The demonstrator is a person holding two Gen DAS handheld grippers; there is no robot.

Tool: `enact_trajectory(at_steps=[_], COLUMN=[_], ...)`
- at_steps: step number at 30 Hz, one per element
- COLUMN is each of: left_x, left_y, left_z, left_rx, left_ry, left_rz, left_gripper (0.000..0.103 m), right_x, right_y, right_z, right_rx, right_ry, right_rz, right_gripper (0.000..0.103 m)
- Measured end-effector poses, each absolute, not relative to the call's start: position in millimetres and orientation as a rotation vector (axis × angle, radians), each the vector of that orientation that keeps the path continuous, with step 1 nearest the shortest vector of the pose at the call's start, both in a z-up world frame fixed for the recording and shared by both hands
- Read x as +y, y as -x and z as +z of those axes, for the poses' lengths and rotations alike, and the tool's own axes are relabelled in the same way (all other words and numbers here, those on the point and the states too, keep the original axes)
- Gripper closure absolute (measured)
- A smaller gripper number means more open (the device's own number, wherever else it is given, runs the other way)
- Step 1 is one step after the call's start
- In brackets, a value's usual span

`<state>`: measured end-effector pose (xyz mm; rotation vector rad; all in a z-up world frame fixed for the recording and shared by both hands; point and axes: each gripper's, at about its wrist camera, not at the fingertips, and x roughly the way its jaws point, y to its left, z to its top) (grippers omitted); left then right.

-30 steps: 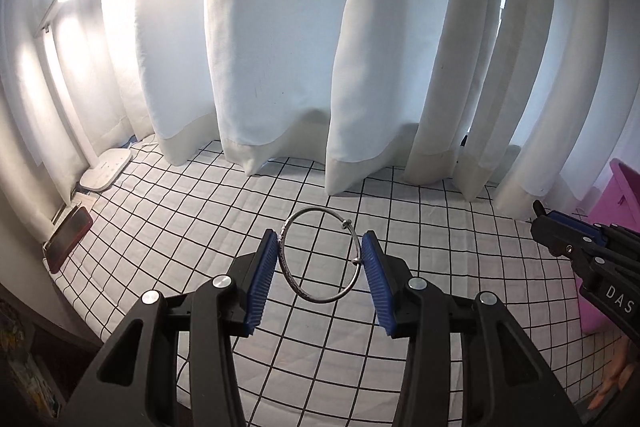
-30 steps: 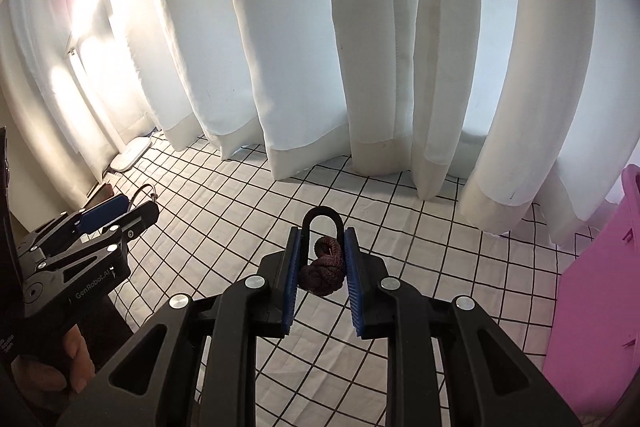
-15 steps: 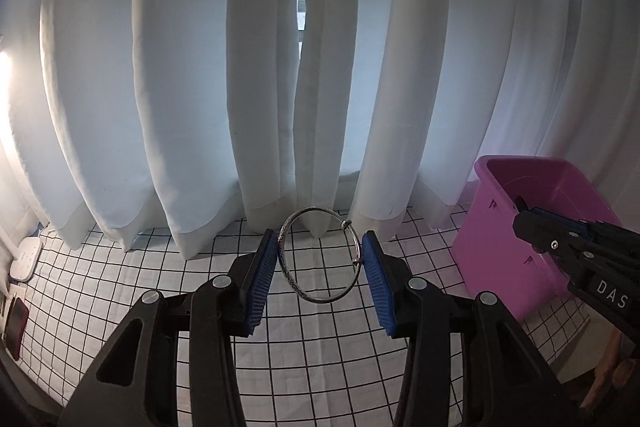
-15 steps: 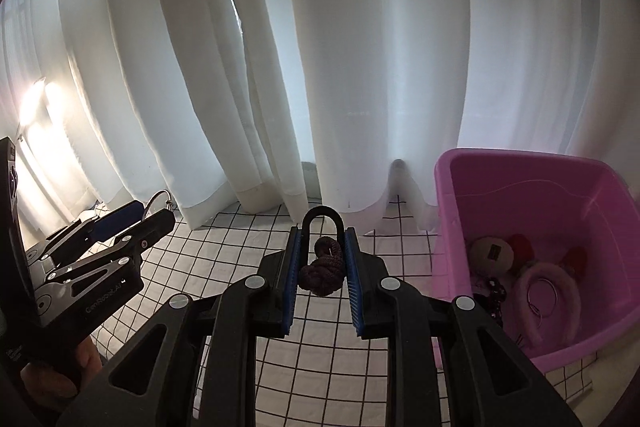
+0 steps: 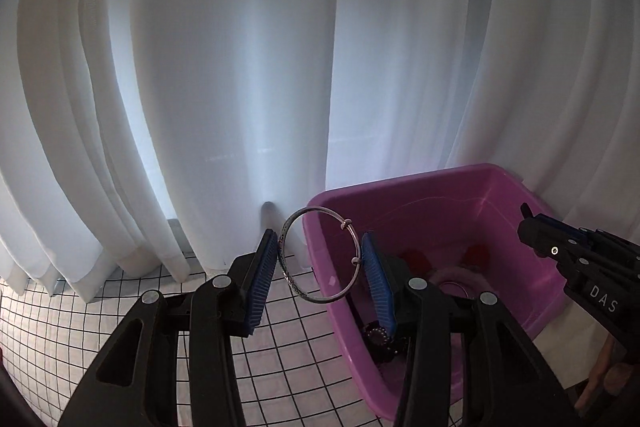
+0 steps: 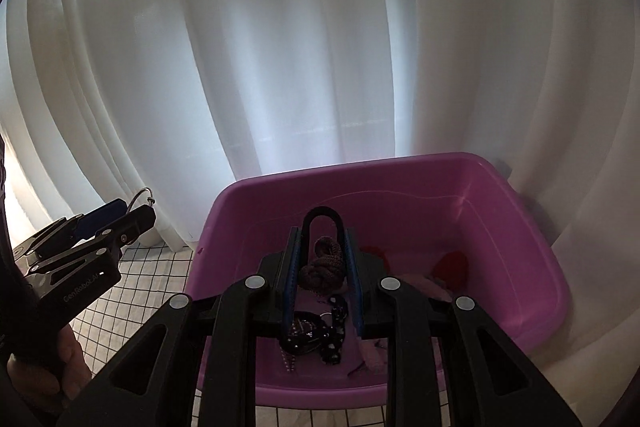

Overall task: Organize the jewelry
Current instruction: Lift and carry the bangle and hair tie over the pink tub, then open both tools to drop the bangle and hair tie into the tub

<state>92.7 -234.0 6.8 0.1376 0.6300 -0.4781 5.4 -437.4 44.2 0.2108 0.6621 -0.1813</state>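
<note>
- The pink bin, out at the 3 o'clock edge of both views a second ago, now fills the lower middle of the right wrist view and sits at 4 o'clock in the left; the white curtain hangs behind it.
- The checked cloth has shrunk to a strip at 7 o'clock.
- The right gripper, jaws narrow, clamps a black clip with a dark knotted cord over the bin's inside, ready to drop, I judge.
- The left gripper holds the silver bangle across its width, over the bin's near rim.
</note>
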Motion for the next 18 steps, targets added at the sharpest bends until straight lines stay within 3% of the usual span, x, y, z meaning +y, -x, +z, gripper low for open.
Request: enact_trajectory(at_steps=[9, 18], left_x=[-325.7, -346.9], left_y=[-117.1, -131.8], left_z=[-34.0, -79.5], left_rx=[0.809, 0.998], left_ry=[-0.155, -0.154], left_rz=[-0.462, -0.368], left_gripper=[0.060, 0.059], right_x=[-510.8, -532.9], right_y=[-25.9, -48.3], right_z=[2.0, -32.5], right_rx=[0.784, 0.911], right_ry=[-0.250, -0.278], right_rz=[-0.152, -0.087], right_gripper=[0.082, 0.082])
